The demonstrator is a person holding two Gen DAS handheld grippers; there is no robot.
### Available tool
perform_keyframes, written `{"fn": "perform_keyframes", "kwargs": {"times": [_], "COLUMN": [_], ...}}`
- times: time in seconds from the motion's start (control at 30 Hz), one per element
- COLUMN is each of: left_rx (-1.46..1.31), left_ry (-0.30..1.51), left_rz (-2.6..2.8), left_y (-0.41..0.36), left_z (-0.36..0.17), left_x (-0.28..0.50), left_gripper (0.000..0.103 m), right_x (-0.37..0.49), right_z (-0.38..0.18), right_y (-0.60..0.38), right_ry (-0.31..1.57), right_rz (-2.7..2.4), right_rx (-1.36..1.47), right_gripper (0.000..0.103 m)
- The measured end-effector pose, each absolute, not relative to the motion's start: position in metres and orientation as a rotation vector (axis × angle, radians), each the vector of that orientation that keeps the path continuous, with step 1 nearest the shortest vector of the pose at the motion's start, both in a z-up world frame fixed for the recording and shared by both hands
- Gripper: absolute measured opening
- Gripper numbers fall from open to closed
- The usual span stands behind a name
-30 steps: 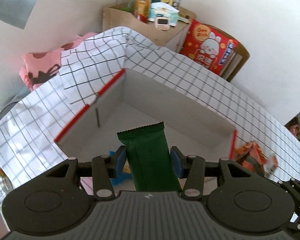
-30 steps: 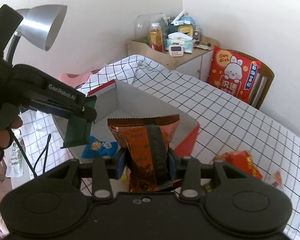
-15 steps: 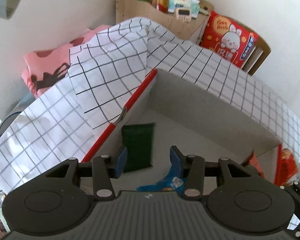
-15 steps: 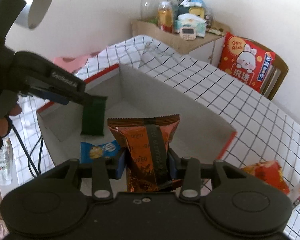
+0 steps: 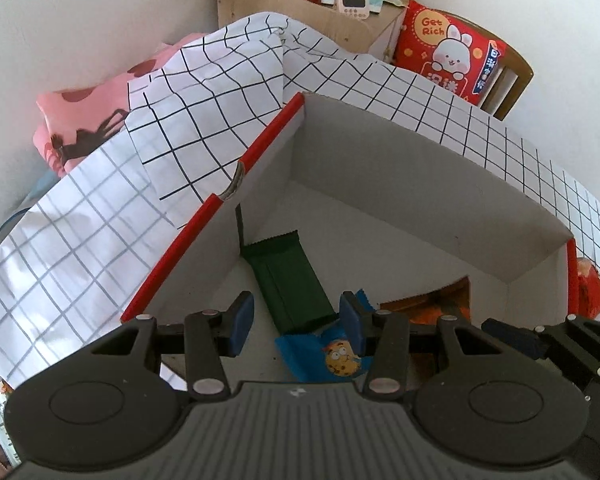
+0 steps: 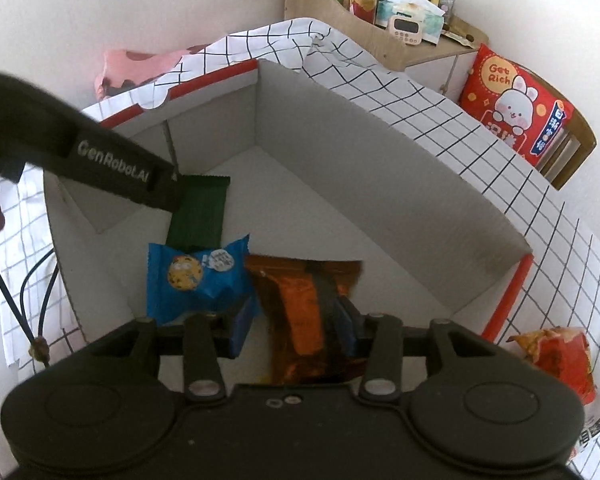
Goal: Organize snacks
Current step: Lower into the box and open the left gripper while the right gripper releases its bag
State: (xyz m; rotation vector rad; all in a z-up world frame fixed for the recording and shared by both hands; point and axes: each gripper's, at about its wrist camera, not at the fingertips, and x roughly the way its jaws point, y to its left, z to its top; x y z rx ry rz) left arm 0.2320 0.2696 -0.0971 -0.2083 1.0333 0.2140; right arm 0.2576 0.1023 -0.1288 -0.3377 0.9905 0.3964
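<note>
A white cardboard box [image 6: 400, 152] with red-edged flaps is seen on a worktop draped in a black-grid white cloth [image 5: 204, 92]. The left tool [image 5: 296, 320] is held above the box with its blue pads spread and nothing between them; a dark green snack bar [image 5: 288, 280] lies on the box floor against the left wall, and a blue cookie packet [image 6: 198, 276] rests just beside it, nearer the front edge. The right tool [image 6: 296, 328] is lowered into the box with its jaws opening, and an orange snack packet [image 6: 300, 300] is seen between its pads. A red-orange snack bag [image 6: 556, 356] lies on the cloth outside the box's right corner.
</note>
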Motion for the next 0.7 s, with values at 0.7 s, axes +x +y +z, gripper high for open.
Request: {"fn": "perform_keyframes", "kwargs": {"times": [0.7], "left_rx": [-0.163], "left_ry": [0.907], "left_rz": [0.123], "left_y": [0.228], "left_z": [-0.053], "left_x": [0.181], "left_gripper": [0.050], "right_x": [0.206], "right_z": [-0.057], "right_y": [0.055], "right_ry": [0.850], "right_rz": [0.412], "right_rx": [-0.179], "right_gripper": [0.067]}}
